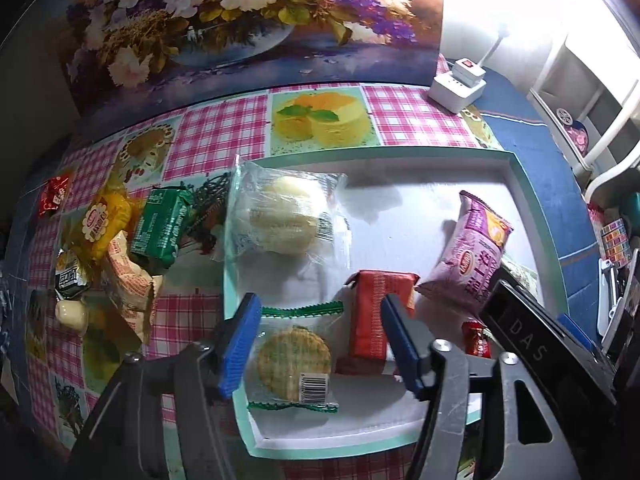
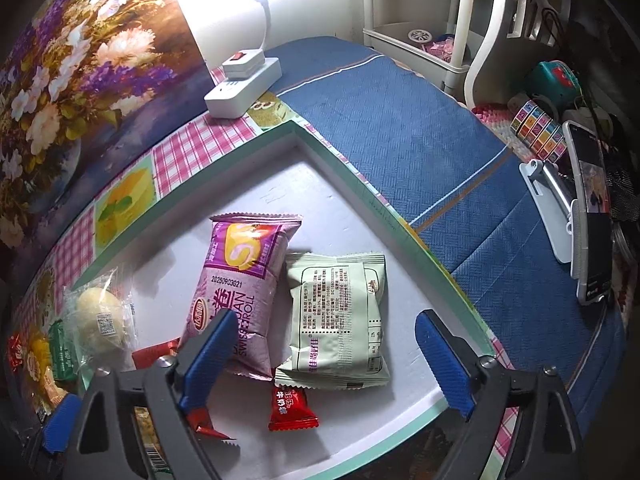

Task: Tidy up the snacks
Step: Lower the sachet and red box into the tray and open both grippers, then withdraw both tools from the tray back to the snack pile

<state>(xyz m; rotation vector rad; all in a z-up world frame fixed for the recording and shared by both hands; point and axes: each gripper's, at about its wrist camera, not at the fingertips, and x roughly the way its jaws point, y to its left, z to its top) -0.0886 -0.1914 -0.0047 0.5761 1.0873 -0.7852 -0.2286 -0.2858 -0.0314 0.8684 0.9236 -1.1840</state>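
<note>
A white tray with a teal rim (image 1: 536,216) holds several snacks. My left gripper (image 1: 320,304) is open above a round cracker in a clear, green-edged pack (image 1: 294,360), its blue fingers (image 1: 240,344) on either side and not pressing. Beside it lie a red packet (image 1: 376,312), a clear-wrapped white bun (image 1: 280,216) and a purple Swiss roll pack (image 1: 472,256). My right gripper (image 2: 328,320) is open wide over a pale green packet (image 2: 340,320), apart from it. The purple Swiss roll pack (image 2: 236,292) lies to its left, with a small red candy (image 2: 290,408) in front.
Left of the tray, loose snacks are piled on the checked tablecloth: a green packet (image 1: 160,224), a yellow one (image 1: 104,216), an orange-white one (image 1: 128,284). A white power strip (image 2: 240,84) and a floral picture (image 1: 240,20) stand behind. A phone on a stand (image 2: 592,216) rests on blue cloth at right.
</note>
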